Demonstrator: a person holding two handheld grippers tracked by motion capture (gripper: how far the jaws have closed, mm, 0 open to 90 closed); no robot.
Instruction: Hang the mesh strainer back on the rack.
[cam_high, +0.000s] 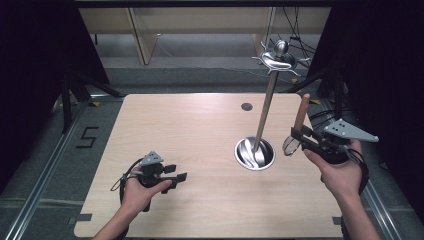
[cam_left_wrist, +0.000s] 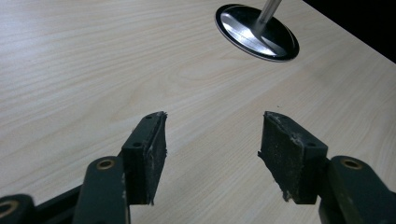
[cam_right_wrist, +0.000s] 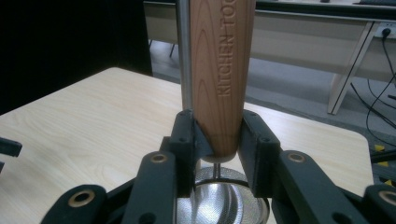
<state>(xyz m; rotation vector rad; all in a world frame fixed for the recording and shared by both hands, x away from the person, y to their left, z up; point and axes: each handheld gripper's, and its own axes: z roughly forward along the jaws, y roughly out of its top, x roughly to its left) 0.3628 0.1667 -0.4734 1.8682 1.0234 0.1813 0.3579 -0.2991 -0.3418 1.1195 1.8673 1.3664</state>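
Sitting under everything is the table (cam_high: 200, 130), light wood, with a small dark hole (cam_high: 247, 106) near its far edge. Right of the middle there's a metal stand (cam_high: 266, 105): a round shiny base on the wood, a thin pole going up, and a ring of hooks with a knob on top.

Over at the right edge, the right gripper (cam_high: 296, 140) is clamped on a strainer (cam_high: 295, 135). Its wooden handle points up, with "KITCHEN TOO" pressed into it in the right gripper view, and the mesh bowl hangs below the jaws, just beside the stand's base and off the table.

Front left, the left gripper (cam_high: 181, 177) is low over bare wood, jaws apart with nothing between them, well apart from the stand.
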